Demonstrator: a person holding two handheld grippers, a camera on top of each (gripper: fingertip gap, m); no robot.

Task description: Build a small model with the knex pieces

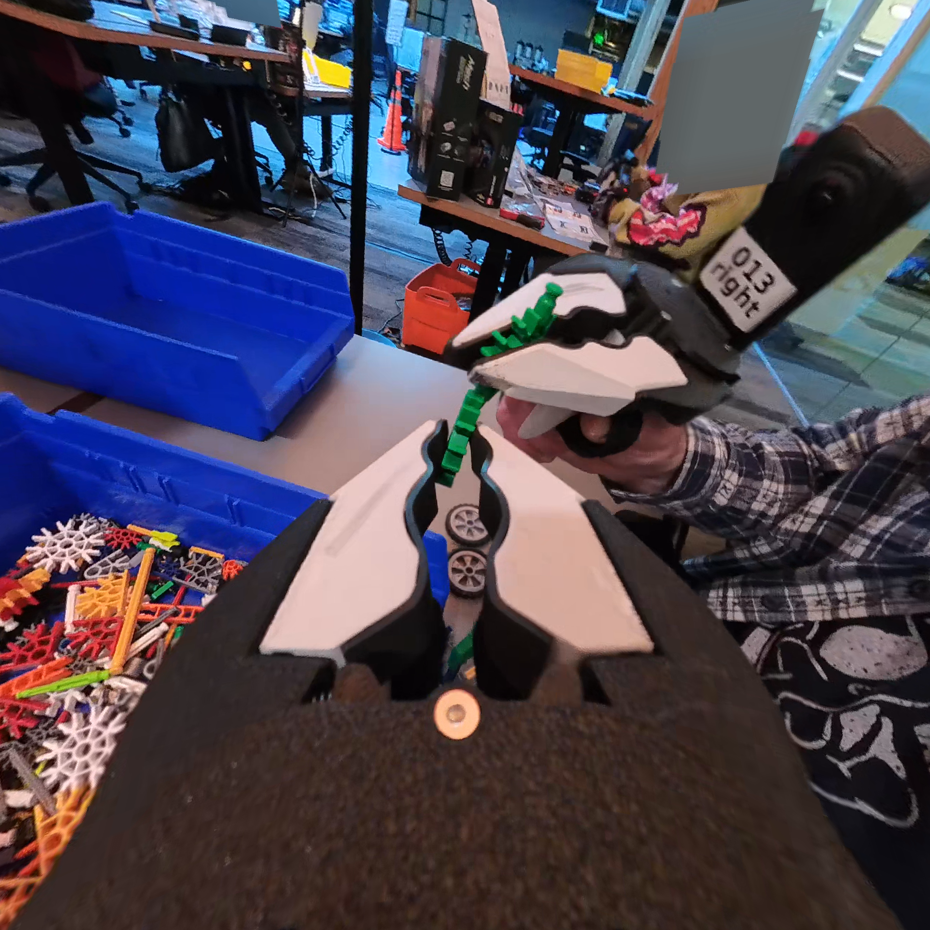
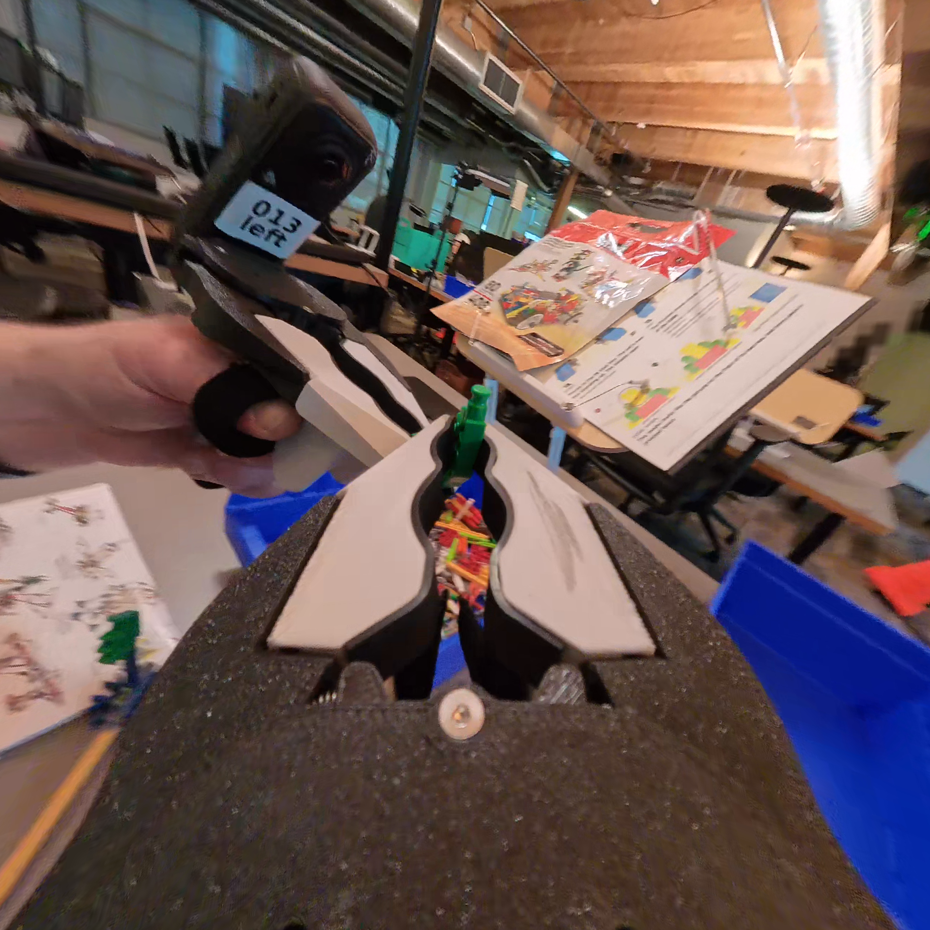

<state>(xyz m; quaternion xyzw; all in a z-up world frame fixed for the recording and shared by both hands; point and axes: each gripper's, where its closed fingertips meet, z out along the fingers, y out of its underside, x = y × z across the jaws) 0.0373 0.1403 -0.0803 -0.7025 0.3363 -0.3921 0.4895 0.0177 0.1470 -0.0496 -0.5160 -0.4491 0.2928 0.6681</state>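
Note:
A green chain of small plastic links (image 1: 465,428) hangs in the air between both grippers. My left gripper (image 1: 460,435) is shut on its lower end, with the chain's tail hanging between the fingers. My right gripper (image 1: 465,358), held by a hand in a plaid sleeve, is shut on the upper part, and the top link pokes out above it. In the right wrist view the chain (image 2: 470,433) stands upright between my right gripper's (image 2: 465,435) fingertips. The left gripper (image 2: 410,420) comes in from the left and meets it at the tips.
A blue bin (image 1: 151,483) full of coloured construction pieces sits lower left, and an empty blue bin (image 1: 166,312) stands behind it. Two small grey wheels (image 1: 468,548) lie on the grey table. An instruction booklet (image 2: 60,594) lies left, and a tilted board with sheets (image 2: 704,352) stands right. Only a small space, under 4 cm, lies between the two pairs of fingers.

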